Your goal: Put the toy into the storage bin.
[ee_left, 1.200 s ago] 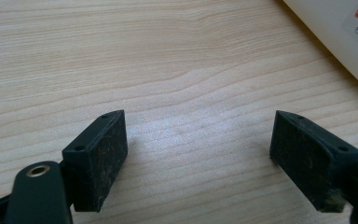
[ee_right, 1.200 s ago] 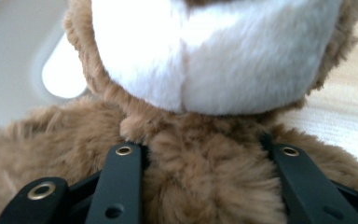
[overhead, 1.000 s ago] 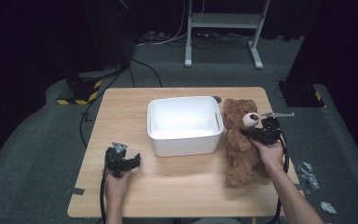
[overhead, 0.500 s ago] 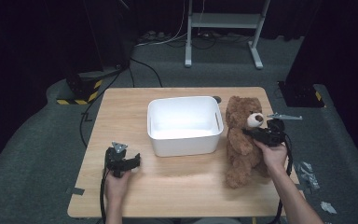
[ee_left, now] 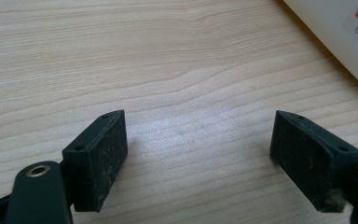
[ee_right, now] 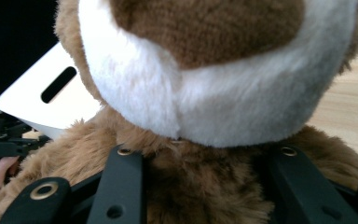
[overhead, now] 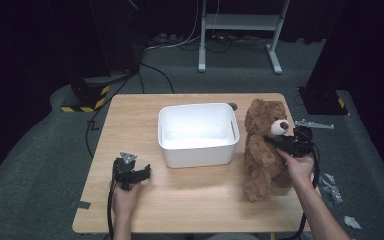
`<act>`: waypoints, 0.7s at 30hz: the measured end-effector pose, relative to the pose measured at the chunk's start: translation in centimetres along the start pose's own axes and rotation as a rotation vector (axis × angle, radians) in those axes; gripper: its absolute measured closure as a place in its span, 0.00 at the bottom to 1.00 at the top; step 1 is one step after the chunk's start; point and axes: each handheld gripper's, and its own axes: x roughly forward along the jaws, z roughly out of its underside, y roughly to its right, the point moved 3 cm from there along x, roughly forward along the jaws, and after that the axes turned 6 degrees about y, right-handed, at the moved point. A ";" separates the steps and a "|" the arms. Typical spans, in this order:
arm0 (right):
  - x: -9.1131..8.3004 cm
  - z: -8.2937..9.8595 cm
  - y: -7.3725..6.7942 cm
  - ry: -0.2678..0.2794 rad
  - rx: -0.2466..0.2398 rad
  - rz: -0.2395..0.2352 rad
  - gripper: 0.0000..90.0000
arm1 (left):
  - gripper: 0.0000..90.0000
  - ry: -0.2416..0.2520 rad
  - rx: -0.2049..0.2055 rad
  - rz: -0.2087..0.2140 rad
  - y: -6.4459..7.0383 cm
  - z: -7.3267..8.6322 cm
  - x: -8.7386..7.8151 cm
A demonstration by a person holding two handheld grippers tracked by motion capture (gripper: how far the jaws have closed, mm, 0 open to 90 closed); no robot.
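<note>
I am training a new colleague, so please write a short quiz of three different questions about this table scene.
1. True or false: the left gripper holds the teddy bear.
2. What lies in the white tub? A) a ball B) nothing visible C) a cloth
3. Where on the bear does the right gripper grip?

Key:
1. False; its jaws stand open over the wooden table.
2. B.
3. At the chest, just under the muzzle.

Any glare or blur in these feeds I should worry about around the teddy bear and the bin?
High view: white bin floor overexposed, surroundings dark. Left gripper view: sharp, soft sheen on the wooden table. Right gripper view: teddy bear very close, muzzle fur slightly soft.
</note>
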 end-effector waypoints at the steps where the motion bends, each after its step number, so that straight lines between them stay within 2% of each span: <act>1: -0.1 -0.1 -0.1 0.000 0.003 -0.006 0.70 | 0.21 0.000 0.000 0.000 0.0 0.0 0.0; 10: -0.8 -0.9 -1.0 0.019 -0.003 -0.045 0.70 | 0.21 0.000 -0.002 0.000 0.0 0.0 0.0; 21: -0.5 -1.2 -1.8 0.023 -0.061 -0.050 0.75 | 0.21 -0.002 -0.002 -0.001 0.0 0.0 0.0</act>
